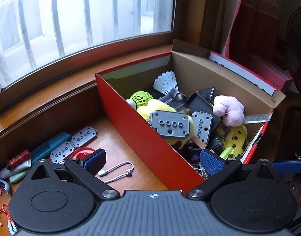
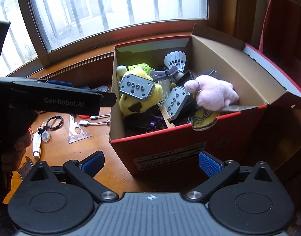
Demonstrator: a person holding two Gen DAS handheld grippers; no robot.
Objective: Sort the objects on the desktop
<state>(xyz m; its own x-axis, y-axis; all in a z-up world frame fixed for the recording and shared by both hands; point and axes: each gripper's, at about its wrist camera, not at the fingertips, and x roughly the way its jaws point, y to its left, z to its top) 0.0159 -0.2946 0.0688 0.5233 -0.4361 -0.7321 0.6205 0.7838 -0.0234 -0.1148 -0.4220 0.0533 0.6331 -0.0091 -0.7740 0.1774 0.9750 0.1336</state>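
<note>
A red cardboard box [image 1: 142,137] [image 2: 170,143] stands open on the wooden desk. It holds grey plates [image 1: 170,125], a pink plush [image 1: 229,110] [image 2: 213,94], yellow plush toys [image 2: 138,102], a white shuttlecock [image 1: 167,82] [image 2: 175,60] and a green one [image 1: 141,98]. My left gripper [image 1: 152,161] is open and empty over the box's near wall. My right gripper [image 2: 150,162] is open and empty in front of the box. The left gripper's body [image 2: 58,98] shows at the left of the right wrist view.
Left of the box on the desk [image 1: 119,137] lie two grey plates [image 1: 75,143], a teal case [image 1: 50,147], a red ring [image 1: 81,153], a silver cable [image 1: 119,171], tubes, a hair tie [image 2: 55,123] and a clear triangle ruler [image 2: 77,131]. A window is behind.
</note>
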